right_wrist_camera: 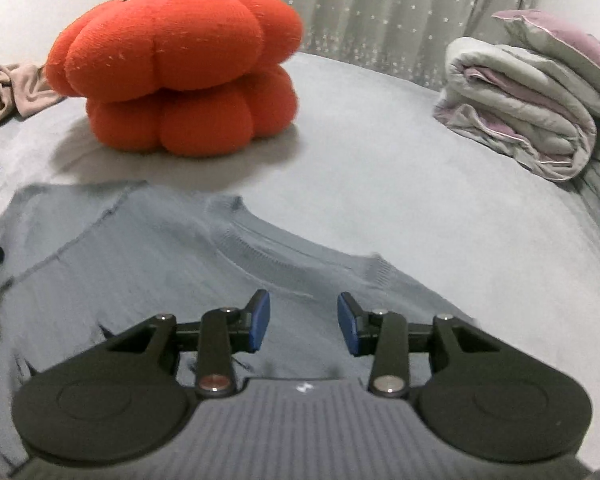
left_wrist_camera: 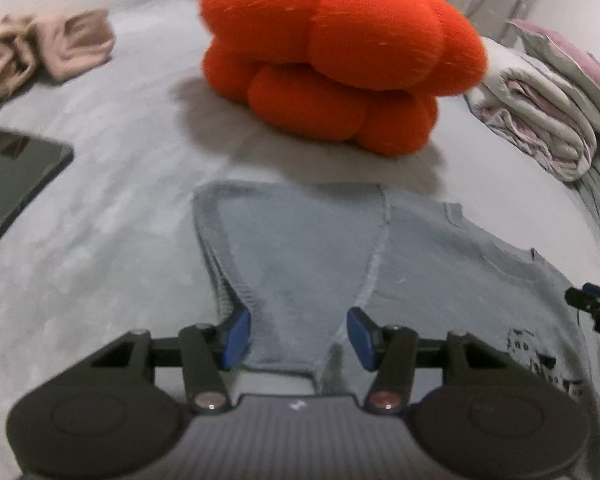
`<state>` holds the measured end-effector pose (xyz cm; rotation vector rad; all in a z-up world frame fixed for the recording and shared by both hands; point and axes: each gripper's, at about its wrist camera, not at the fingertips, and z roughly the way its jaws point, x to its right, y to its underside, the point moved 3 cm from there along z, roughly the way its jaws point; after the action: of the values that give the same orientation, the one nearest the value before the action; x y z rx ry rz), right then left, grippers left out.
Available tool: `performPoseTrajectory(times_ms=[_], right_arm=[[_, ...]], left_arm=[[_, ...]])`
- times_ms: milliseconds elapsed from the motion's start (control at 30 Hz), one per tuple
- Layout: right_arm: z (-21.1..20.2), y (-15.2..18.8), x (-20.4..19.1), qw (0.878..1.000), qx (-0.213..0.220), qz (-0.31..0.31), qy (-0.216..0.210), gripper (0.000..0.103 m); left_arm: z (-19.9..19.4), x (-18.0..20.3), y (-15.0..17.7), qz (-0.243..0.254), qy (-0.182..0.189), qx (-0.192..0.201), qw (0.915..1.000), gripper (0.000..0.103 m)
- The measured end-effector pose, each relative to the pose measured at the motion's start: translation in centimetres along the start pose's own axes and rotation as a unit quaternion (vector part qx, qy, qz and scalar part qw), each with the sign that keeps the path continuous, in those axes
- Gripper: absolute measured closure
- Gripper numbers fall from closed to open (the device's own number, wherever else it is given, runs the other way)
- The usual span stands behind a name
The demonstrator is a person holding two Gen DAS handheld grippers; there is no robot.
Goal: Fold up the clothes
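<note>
Sweater, pale blue-grey knit [right_wrist_camera: 148,256], lies flat on the grey bed [right_wrist_camera: 400,184] just in front of you, one sleeve already laid inward across the body and its ribbed neckline facing the far side. Judging by that, your fold is partly done: the body still looks wide, and the final folds remain. Your left gripper [left_wrist_camera: 298,338] hovers over the folded sleeve with its fingers apart and nothing between them; your right gripper [right_wrist_camera: 303,326] hangs over the chest panel, fingers likewise apart and empty. Room is tightest ahead, where the plump orange pumpkin-shaped cushion [right_wrist_camera: 180,68] sits near the sweater's far edge. A dark flat tablet-like slab [left_wrist_camera: 12,176] lies to your left, a folded white-and-lilac quilt [right_wrist_camera: 520,116] well apart on the right, and crumpled beige cloth [left_wrist_camera: 40,48] far off.
</note>
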<state>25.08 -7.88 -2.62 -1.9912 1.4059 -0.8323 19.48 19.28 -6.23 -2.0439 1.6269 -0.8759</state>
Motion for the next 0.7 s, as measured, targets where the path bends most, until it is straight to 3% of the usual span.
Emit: performPoseTrajectory(times_ms=[200, 433, 600, 700], right_arm=[[0.3, 1.1, 4.6, 1.0, 0.0, 0.018, 0.018, 0.062], [3.1, 1.4, 10.5, 0.996, 0.004, 0.094, -0.007, 0.062], [6.4, 0.8, 12.1, 0.994, 0.0, 0.108, -0.034, 0.062], [7.9, 1.0, 12.1, 0.994, -0.001, 0.102, -0.038, 0.061]], left_arm=[[2.0, 4.9, -2.4, 0.094, 0.017, 0.019, 0.9953, 0.048], [8.6, 13.3, -6.0, 0.217, 0.017, 0.032, 0.9756, 0.048], [13.6, 15.7, -7.2, 0.246, 0.005, 0.03, 0.9689, 0.049], [15.0, 15.6, -7.3, 0.238, 0.011, 0.031, 0.9706, 0.05]])
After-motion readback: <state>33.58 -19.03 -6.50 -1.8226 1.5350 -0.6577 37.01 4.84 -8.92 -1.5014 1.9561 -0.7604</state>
